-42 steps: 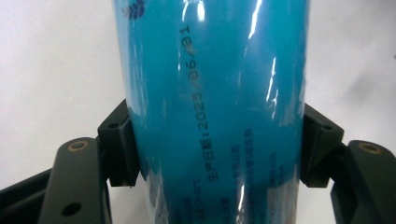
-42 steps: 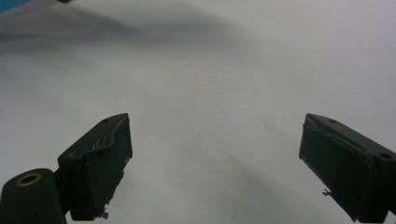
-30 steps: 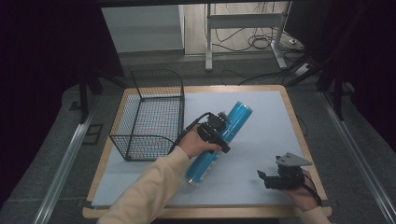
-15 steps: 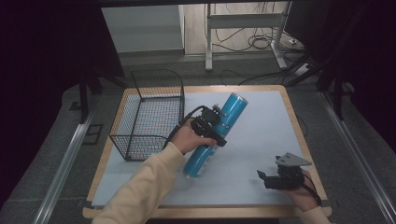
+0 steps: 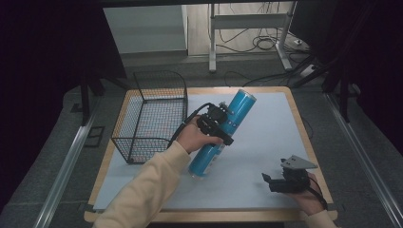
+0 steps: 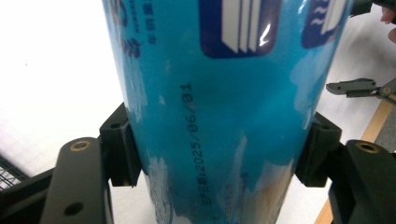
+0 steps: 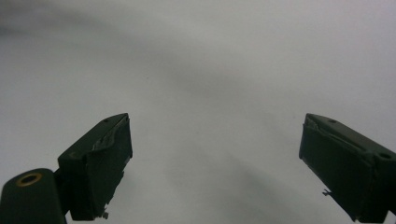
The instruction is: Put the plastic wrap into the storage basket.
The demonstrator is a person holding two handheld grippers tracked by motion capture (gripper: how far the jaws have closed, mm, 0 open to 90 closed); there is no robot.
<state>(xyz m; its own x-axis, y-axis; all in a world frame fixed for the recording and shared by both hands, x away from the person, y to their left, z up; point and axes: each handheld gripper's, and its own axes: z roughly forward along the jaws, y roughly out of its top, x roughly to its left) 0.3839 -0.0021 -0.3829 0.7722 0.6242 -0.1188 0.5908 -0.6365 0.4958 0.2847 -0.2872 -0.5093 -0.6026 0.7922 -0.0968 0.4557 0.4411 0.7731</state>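
A tall blue canister (image 5: 240,107) with printed labels slants over the middle of the pale mat, top end up and to the far right, bottom end near the mat. My left gripper (image 5: 219,124) is shut on the canister's (image 6: 219,107) middle, a black pad (image 6: 120,145) pressed on each side. Near the table's front right corner my right gripper (image 5: 270,180) rests low on the mat. Its jaws stand wide apart with nothing between them, and its fingers (image 7: 100,163) frame bare mat.
A black wire basket (image 5: 151,114) stands on the left side of the table, just left of the canister. The wooden table edge (image 5: 304,128) borders the mat. Cables and a metal stand lie on the floor beyond the far edge.
The left gripper has lifted the canister and carried it a little left toward the basket; it now tilts more steeply. The right gripper has stayed put.
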